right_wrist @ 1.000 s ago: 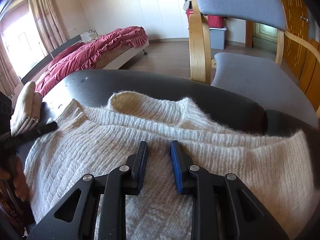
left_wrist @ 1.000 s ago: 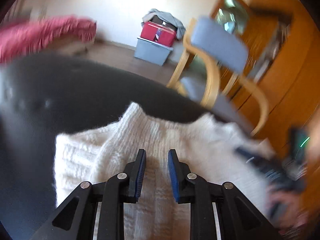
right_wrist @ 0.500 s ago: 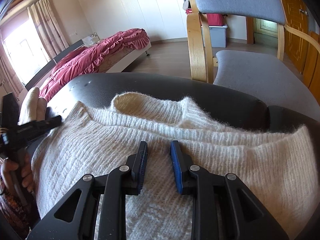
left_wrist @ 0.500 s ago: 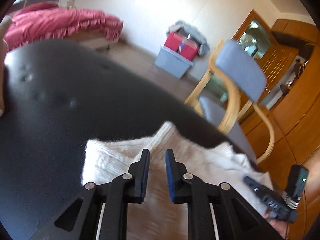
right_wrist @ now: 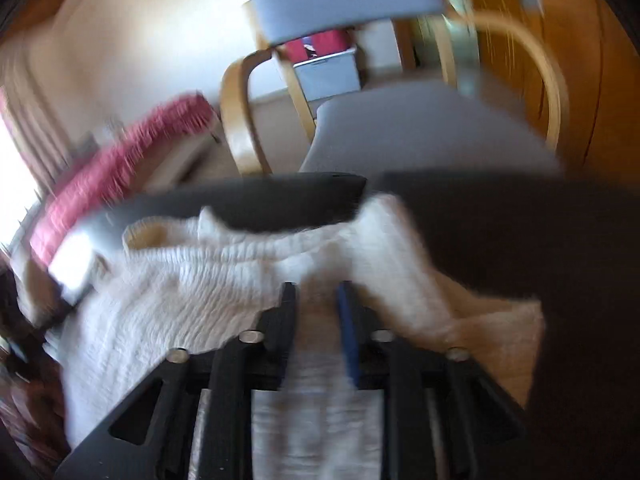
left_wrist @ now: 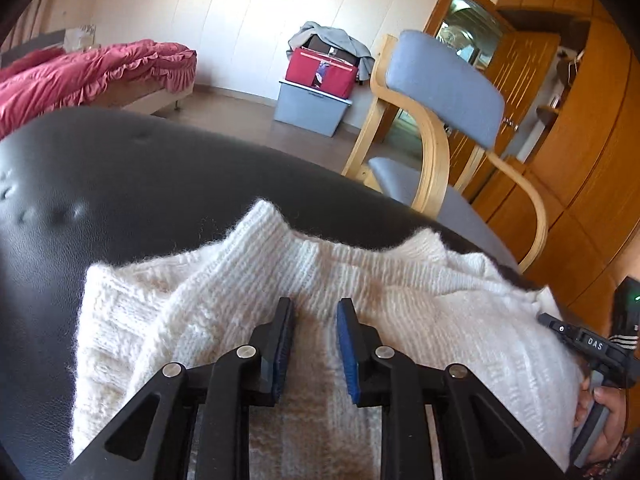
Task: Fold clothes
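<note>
A: Starting from the left wrist view: the white sweater (left_wrist: 280, 320) lies spread on a black padded surface (left_wrist: 120, 184), its neckline toward the far edge. The left claw (left_wrist: 314, 332) hangs over the middle of the sweater just below the neckline, its blue pads parted with bare knit showing between them, so it holds nothing. At the right edge of this view the right claw (left_wrist: 576, 334) shows in the person's hand, beside the sweater's right side.

B: Which step does that suggest?

A: A judgement only: an early fold, with the body flat and one side about to come over. The left claw's next move would call for settling on an edge or shoulder and pinching the knit, which is thick and loose.

B: And the right wrist view?

A: It is badly blurred. The right claw (right_wrist: 318, 300) sits low over the sweater (right_wrist: 180, 280), and a band of white knit runs between its fingers. Whether they pinch that fabric or merely hover over it cannot be told. The cloth near it looks bunched and lifted toward the far edge. A grey chair (right_wrist: 400, 120) stands beyond.

B: So the next call there?

A: Likely carrying that side across toward the middle, keeping the fold straight.
</note>
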`<state>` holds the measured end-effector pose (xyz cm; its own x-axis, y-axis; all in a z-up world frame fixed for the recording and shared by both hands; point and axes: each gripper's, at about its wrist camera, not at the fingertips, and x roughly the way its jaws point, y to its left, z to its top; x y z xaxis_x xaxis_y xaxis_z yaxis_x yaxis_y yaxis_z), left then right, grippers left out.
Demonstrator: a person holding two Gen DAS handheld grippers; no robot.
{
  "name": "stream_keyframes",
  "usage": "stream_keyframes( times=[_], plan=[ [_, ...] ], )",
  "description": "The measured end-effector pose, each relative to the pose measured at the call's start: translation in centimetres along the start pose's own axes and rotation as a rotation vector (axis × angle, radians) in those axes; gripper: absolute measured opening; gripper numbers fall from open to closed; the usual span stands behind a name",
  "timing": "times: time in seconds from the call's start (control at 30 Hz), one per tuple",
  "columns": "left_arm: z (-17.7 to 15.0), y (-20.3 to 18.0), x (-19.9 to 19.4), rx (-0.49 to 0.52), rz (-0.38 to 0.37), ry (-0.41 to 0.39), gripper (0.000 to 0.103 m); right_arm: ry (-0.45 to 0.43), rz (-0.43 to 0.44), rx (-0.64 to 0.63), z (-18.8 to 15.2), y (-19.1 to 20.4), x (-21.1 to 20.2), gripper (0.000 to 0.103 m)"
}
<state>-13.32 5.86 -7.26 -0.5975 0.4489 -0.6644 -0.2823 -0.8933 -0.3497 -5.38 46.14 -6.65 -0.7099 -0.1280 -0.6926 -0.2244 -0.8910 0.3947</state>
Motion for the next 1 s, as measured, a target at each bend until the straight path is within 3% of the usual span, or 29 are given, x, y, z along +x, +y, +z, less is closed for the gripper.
stream_keyframes(
  times=[0.1,0.37,0.43,0.57,0.7,0.8,0.9,1.0],
  plan=[
    [-0.3,0.0,-0.1,0.0,-0.002,-0.002,0.022,-0.013,0.005,0.038,0.2,-1.1,-0.3,0.0],
    [-0.4,0.3,-0.5,-0.006,-0.012,-0.005,0.022,-0.005,-0.023,-0.118,-1.2,1.9,-0.8,0.01],
    [-0.4,0.5,-0.5,-0.006,-0.013,-0.005,0.022,0.001,-0.034,-0.162,-1.6,2.7,-0.9,0.02],
    [-0.3,0.6,-0.6,-0.009,-0.018,-0.005,0.022,-0.027,0.043,-0.059,-1.2,0.8,-1.6,0.02],
    [-0.4,0.8,-0.7,-0.014,-0.027,-0.007,0.022,-0.064,0.066,0.013,-1.5,-0.9,-2.6,0.02],
    [-0.4,0.8,-0.7,-0.018,-0.031,-0.007,0.022,-0.097,0.039,-0.011,-1.9,-0.4,-3.4,0.021],
    [-0.4,0.7,-0.7,-0.018,-0.033,-0.007,0.022,-0.115,0.009,-0.08,-2.2,0.9,-3.8,0.04],
    [-0.4,0.6,-0.7,-0.014,-0.029,-0.008,0.022,-0.069,-0.041,-0.085,-2.4,0.6,-3.1,0.042]
  ],
)
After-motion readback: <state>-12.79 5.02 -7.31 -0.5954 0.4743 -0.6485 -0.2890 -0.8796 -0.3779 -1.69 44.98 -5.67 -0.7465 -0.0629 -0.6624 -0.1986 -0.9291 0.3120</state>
